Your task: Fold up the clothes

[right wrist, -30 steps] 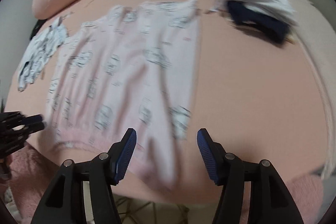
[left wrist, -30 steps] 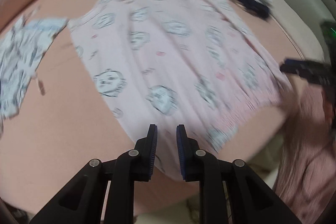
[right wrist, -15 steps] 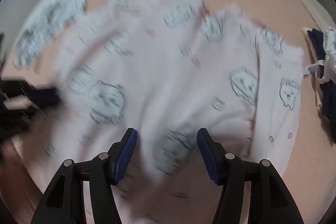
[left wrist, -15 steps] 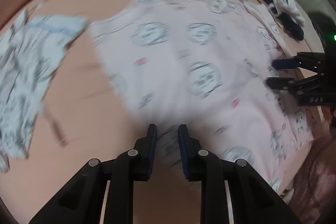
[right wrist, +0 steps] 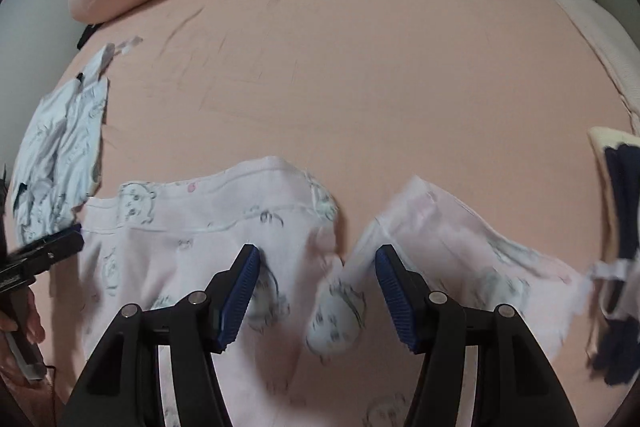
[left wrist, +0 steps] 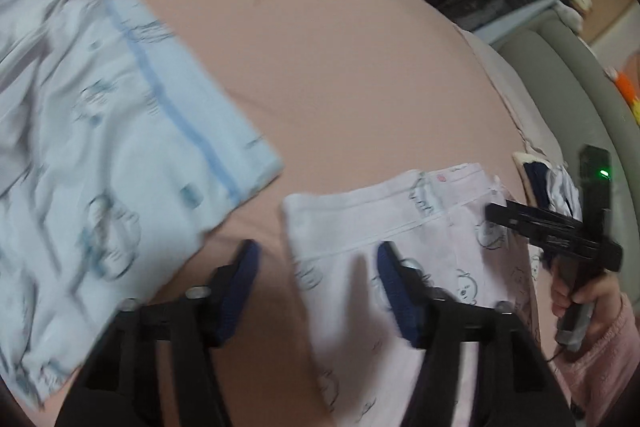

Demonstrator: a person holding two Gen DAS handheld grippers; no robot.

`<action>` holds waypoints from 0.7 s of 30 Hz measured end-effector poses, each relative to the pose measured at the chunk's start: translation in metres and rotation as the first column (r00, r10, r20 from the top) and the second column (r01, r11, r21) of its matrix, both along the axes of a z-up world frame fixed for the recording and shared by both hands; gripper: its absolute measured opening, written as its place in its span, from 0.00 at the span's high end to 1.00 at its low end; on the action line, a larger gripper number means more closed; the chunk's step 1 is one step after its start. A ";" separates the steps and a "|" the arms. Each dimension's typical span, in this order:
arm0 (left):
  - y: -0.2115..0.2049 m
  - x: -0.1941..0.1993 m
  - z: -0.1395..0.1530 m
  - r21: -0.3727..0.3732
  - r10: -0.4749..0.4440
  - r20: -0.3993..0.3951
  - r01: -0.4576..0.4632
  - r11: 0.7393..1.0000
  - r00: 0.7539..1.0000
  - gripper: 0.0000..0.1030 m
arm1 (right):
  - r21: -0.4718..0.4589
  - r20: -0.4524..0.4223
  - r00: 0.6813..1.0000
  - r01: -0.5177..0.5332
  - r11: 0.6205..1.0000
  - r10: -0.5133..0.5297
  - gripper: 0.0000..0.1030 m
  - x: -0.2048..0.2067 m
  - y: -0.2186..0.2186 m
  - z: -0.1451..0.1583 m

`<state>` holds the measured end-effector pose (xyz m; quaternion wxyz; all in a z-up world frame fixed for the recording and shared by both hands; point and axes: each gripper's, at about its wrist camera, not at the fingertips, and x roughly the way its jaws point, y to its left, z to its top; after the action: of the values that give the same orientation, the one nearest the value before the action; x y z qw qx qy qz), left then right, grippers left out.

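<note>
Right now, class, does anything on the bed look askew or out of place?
Yes: the pink garment lies bunched and uneven, its far edge parted by a gap, not folded flat. Both grippers are open above it.

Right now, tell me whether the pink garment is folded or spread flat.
Folded, partly at least: the pink garment lies on the bed with its hems doubled toward the near edge, bunched in the middle.

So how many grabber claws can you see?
2. The left gripper hangs open over the near left edge of the pink pajama. The right gripper hangs open over the pajama's middle, where the two legs part. Neither holds any cloth.
</note>
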<state>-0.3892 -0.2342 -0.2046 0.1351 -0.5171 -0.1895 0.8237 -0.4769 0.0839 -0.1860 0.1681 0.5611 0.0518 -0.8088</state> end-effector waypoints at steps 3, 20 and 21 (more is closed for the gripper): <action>0.003 -0.001 -0.004 -0.081 -0.034 0.005 0.034 0.996 0.999 0.93 | 0.037 -0.006 1.000 0.006 0.999 -0.005 0.42 -0.002 -0.006 -0.012; 0.003 0.009 0.048 -0.486 -0.127 -0.100 0.063 0.872 0.987 0.70 | -0.015 -0.222 0.973 0.064 0.998 -0.066 0.35 0.016 0.003 0.029; 0.011 0.014 0.051 -0.489 -0.136 -0.105 0.068 0.870 0.985 0.62 | -0.027 -0.202 0.978 0.055 0.998 -0.060 0.35 0.023 0.006 0.033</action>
<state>-0.3748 -0.2232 -0.1537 0.0577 -0.4862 0.0596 0.8699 -0.4544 0.0900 -0.1527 0.1444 0.4754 0.0437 -0.8668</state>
